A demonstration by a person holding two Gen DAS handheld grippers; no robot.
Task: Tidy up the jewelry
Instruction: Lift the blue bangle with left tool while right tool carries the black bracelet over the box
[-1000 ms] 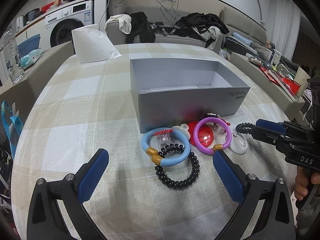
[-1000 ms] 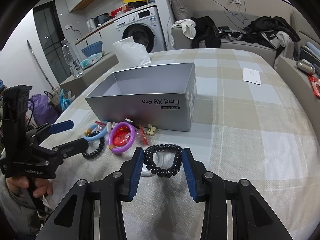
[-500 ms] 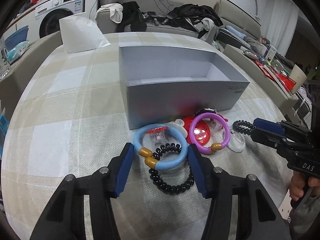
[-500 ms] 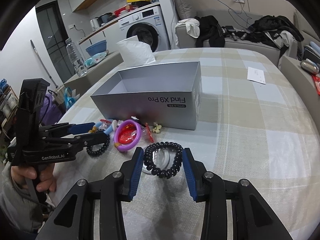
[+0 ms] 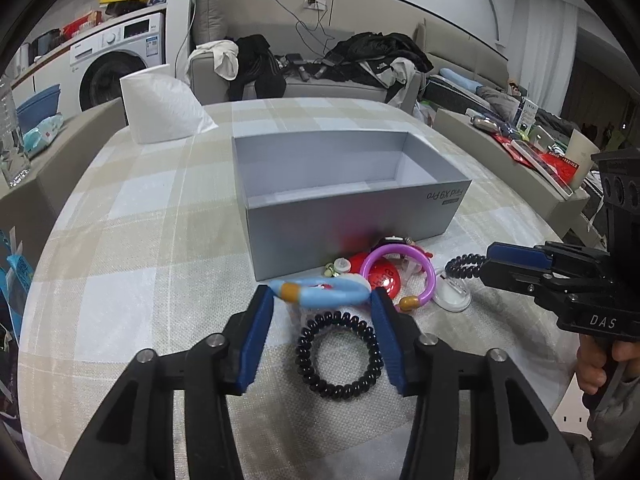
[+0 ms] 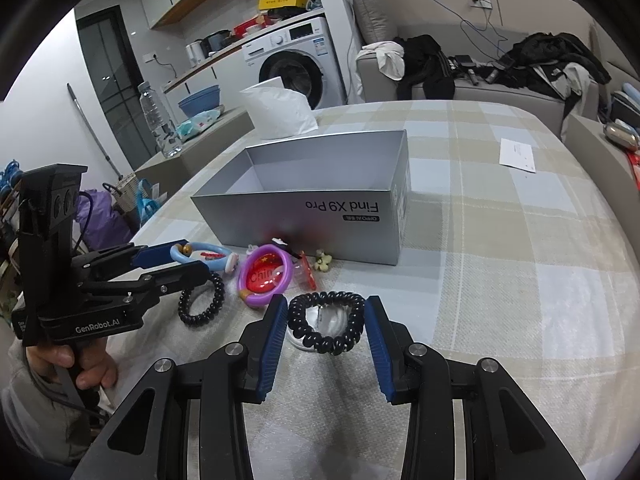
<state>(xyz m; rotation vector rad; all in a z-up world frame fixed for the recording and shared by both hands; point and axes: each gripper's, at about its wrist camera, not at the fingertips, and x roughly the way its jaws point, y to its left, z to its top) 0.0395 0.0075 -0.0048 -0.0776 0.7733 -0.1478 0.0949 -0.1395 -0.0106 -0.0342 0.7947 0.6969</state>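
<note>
Inventory on the table: one open grey box; two black coil hair ties; two ring bangles, one blue, one purple; one red round item; one small flower charm; one white tissue pack; one paper slip. Two grippers present.

- A white washing machine stands at about eleven o'clock beyond the table; a yellow box lies on the counter over it
- a white tissue pack sits on the checked tablecloth at its far edge
- a grey sofa at one o'clock, heaped with dark clothes
- a clear water bottle and blue basin at ten o'clock
- a white paper slip lies at two o'clock
</note>
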